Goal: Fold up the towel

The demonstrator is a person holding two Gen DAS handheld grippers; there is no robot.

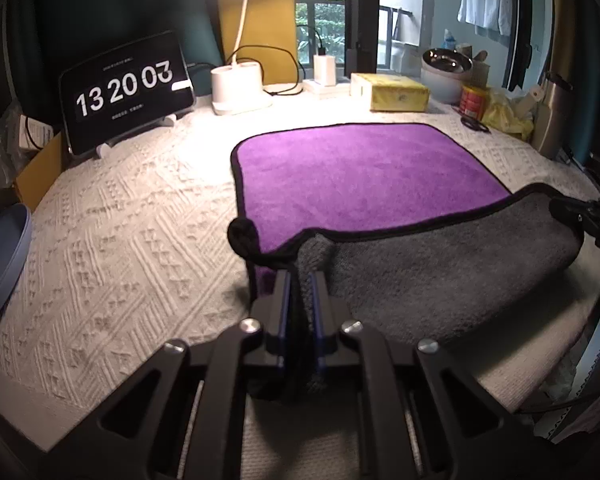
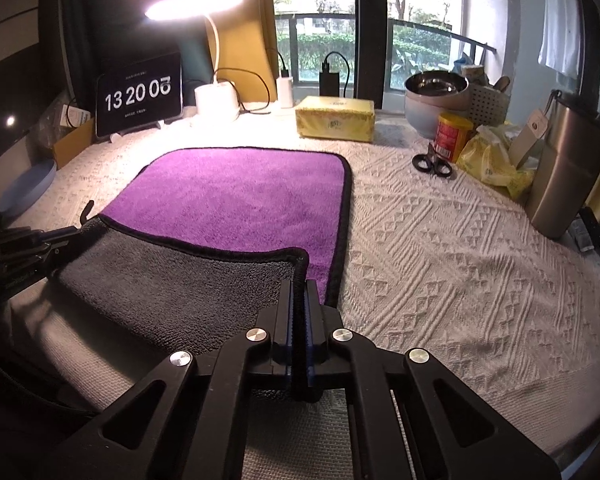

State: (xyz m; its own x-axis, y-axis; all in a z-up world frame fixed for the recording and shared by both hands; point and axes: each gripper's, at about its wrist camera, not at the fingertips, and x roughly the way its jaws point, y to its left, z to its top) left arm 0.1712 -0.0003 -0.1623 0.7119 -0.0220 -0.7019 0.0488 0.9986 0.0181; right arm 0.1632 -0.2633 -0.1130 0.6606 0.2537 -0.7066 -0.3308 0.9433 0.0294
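A towel (image 1: 352, 172), purple on top and grey underneath with a black hem, lies on the white knitted tablecloth (image 1: 120, 240). Its near edge is lifted and turned over toward the far side, so the grey side (image 1: 440, 272) shows. My left gripper (image 1: 300, 280) is shut on the towel's near left corner. My right gripper (image 2: 299, 288) is shut on the near right corner of the towel (image 2: 236, 196). Each gripper shows at the edge of the other's view, the right one (image 1: 580, 216) and the left one (image 2: 40, 240).
A tablet clock (image 1: 126, 90), a white lamp base (image 1: 240, 88), a yellow tissue pack (image 1: 396, 90), a metal bowl (image 2: 436, 84), a red can (image 2: 452, 134), scissors (image 2: 434, 164) and a steel flask (image 2: 564, 176) line the back and right. A blue plate (image 1: 0, 252) sits at the left.
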